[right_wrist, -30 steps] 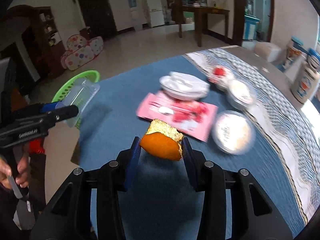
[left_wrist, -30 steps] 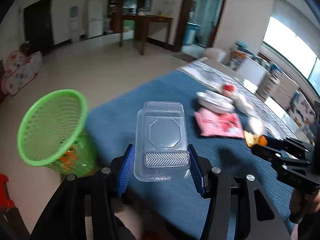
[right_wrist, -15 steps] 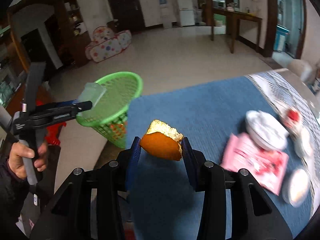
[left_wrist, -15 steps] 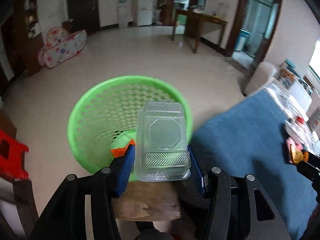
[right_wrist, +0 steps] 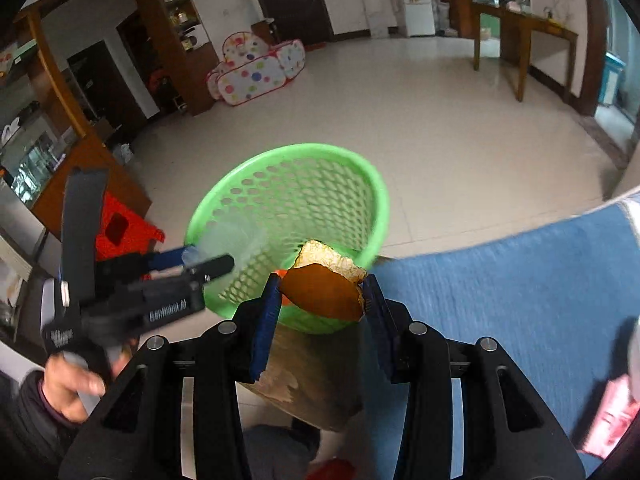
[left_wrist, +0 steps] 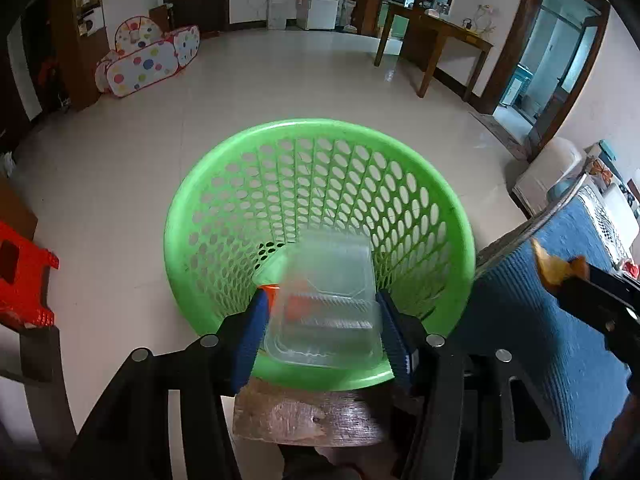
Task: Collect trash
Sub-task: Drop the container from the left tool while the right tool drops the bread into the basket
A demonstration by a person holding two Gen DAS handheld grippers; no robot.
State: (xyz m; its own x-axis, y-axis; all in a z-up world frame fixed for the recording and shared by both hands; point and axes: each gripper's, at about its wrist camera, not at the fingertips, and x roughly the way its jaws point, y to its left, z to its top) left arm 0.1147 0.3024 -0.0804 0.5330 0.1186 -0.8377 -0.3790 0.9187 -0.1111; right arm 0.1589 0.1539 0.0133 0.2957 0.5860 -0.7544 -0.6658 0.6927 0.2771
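My left gripper [left_wrist: 320,320] is over the near rim of the green mesh basket [left_wrist: 240,184]. The clear plastic container [left_wrist: 326,304] sits blurred between its blue pads, tipping down into the basket; the jaws look spread and loose around it. My right gripper [right_wrist: 322,300] is shut on an orange peel piece [right_wrist: 324,286] and holds it just in front of the basket [right_wrist: 288,184], above the blue table edge. The left gripper also shows in the right wrist view [right_wrist: 192,268]. Orange trash [left_wrist: 296,304] lies in the basket's bottom.
The basket stands on a wooden stump [left_wrist: 308,416] beside the blue-clothed table [left_wrist: 540,340]. A red plastic stool [left_wrist: 20,284] stands to the left. A pink packet [right_wrist: 612,412] lies on the table at the right. Tiled floor lies beyond.
Both grippers have swung left from the table to the basket. The left gripper's jaws have widened and the clear container is slipping down into the basket. The right gripper has come close to the rim.
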